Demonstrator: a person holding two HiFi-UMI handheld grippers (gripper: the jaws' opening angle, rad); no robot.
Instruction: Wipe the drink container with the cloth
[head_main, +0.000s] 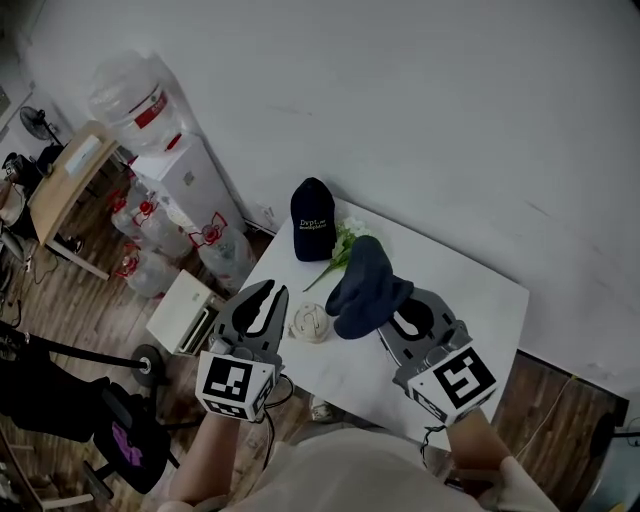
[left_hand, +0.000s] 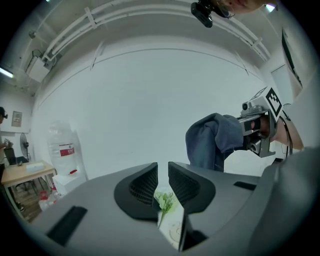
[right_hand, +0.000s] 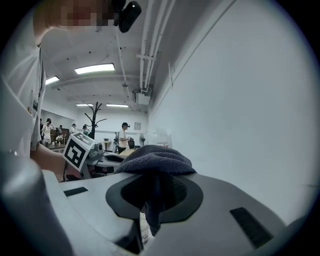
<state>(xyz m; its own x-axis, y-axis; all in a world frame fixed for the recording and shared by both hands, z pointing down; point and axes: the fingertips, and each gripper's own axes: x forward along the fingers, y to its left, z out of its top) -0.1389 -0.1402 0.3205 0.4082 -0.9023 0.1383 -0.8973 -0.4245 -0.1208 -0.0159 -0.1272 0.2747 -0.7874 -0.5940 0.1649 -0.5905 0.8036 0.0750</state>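
The drink container (head_main: 311, 322), a pale round-lidded cup seen from above, stands on the white table (head_main: 470, 290) between my two grippers. My right gripper (head_main: 398, 312) is raised above the table and shut on a dark blue cloth (head_main: 366, 285), which bunches over its jaws and hangs down between them (right_hand: 155, 160). The left gripper view shows that cloth (left_hand: 212, 137) hanging from the right gripper (left_hand: 257, 127). My left gripper (head_main: 271, 290) hovers just left of the cup. A narrow gap separates its jaws (left_hand: 163, 175), with nothing between them.
A dark cap (head_main: 312, 220) and a sprig of pale green flowers (head_main: 345, 242) lie at the table's far side. A water dispenser (head_main: 185, 180) and several jugs (head_main: 150, 235) stand on the floor to the left. The white wall is close behind the table.
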